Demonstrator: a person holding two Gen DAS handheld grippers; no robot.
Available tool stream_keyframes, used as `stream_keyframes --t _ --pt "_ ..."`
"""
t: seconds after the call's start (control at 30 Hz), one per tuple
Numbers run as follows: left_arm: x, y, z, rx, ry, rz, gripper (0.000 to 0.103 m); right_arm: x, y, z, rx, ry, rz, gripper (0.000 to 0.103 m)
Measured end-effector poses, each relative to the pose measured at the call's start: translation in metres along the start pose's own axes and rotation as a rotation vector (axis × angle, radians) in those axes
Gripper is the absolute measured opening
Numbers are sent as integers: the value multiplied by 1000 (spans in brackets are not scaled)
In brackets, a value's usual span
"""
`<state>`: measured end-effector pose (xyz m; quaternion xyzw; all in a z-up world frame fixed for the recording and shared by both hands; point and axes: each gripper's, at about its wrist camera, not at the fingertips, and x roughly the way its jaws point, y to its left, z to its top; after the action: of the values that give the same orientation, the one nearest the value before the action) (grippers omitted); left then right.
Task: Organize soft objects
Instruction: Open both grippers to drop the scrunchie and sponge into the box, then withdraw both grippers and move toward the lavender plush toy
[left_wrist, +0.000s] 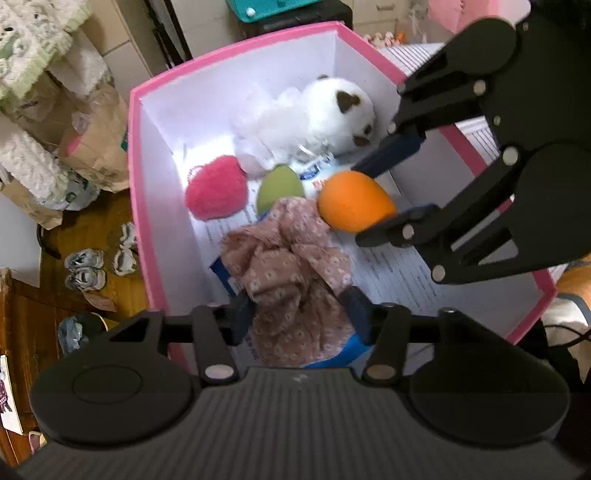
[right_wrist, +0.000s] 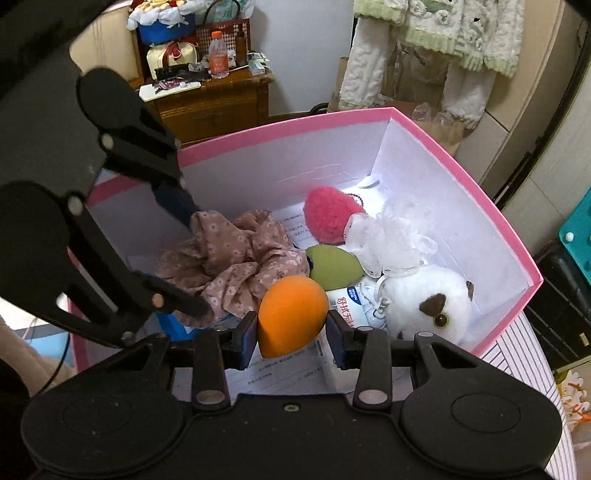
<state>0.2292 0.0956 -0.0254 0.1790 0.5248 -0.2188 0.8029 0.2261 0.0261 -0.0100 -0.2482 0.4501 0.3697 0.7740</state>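
A pink box (left_wrist: 140, 155) with white inside walls holds a white plush toy (left_wrist: 332, 110), a pink fuzzy heart (left_wrist: 216, 188), a green egg-shaped sponge (left_wrist: 279, 186), a white lace puff (right_wrist: 388, 236) and a packet (right_wrist: 347, 299). My left gripper (left_wrist: 301, 314) is shut on a floral pink cloth (left_wrist: 291, 266) that hangs into the box; it also shows in the right wrist view (right_wrist: 195, 266). My right gripper (right_wrist: 291, 332) is shut on an orange egg-shaped sponge (right_wrist: 291, 314) and holds it just above the box floor, seen too in the left wrist view (left_wrist: 352, 203).
Printed paper (left_wrist: 399, 273) lines the box floor. Small shoes (left_wrist: 86, 267) and paper bags (left_wrist: 92, 147) lie on the wooden floor left of the box. A wooden cabinet (right_wrist: 210, 103) with clutter stands behind it. A cream knit garment (right_wrist: 443, 37) hangs nearby.
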Motion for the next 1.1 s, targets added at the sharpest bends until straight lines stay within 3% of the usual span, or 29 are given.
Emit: stream_keyframes --t 0.1,0.2,0.43,0.6,0.77,0.9,1.1 --pt "-11 4 -2 -10 -41 7 64 -3 0 -1 7 -12 -12 49" --pt "-23 8 -5 -39 -78 -1 66 -9 -3 -2 29 -40 -28 59" --pt "-40 13 -12 -114 -125 -8 69 -38 -13 -10 133 -99 -1 59" --pt "-42 -3 -10 -80 -75 73 73 -62 -4 -13 130 -140 -40 59" --pt "-63 -17 -16 -52 -114 121 85 -84 5 -26 150 -153 -33 60" --pt "-80 -23 -23 -76 -146 96 86 -102 12 -40 199 -172 -74 64" --pt "-103 -38 -31 -83 -180 78 87 -131 21 -59 238 -209 -58 67"
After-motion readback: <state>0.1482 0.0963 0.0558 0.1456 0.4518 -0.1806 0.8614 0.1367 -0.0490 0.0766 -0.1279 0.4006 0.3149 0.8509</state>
